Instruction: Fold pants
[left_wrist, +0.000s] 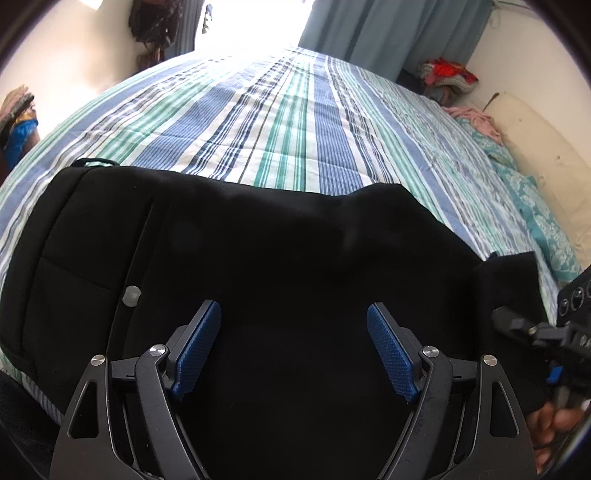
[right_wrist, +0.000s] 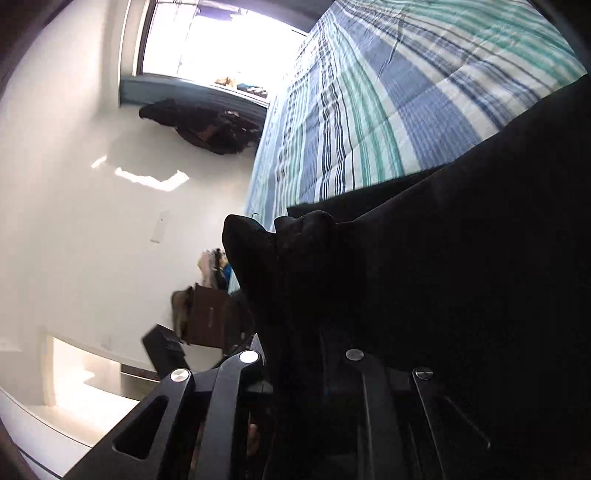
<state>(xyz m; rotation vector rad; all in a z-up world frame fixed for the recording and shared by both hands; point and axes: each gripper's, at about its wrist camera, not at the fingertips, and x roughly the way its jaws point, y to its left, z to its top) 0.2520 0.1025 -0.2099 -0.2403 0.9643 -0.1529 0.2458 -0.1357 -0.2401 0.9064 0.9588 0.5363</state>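
Black pants (left_wrist: 277, 251) lie on the striped bed (left_wrist: 280, 122), waistband and a grey button (left_wrist: 131, 295) at the left. My left gripper (left_wrist: 294, 349) is open just above the pants, blue pads (left_wrist: 197, 350) wide apart and empty. My right gripper shows at the right edge of the left wrist view (left_wrist: 554, 343), gripping the pants' edge. In the right wrist view the camera is rolled sideways, and the right gripper (right_wrist: 295, 332) is shut on a bunched fold of the black pants (right_wrist: 443, 277), which hides its fingers.
A blue floral pillow (left_wrist: 543, 218) and pink cloth (left_wrist: 476, 118) lie along the bed's right side by a cream cushion (left_wrist: 546, 155). Folded clothes (left_wrist: 447, 77) sit at the far corner. Curtains (left_wrist: 388, 29) and a bright window stand behind. Dark furniture (right_wrist: 207, 317) stands by the wall.
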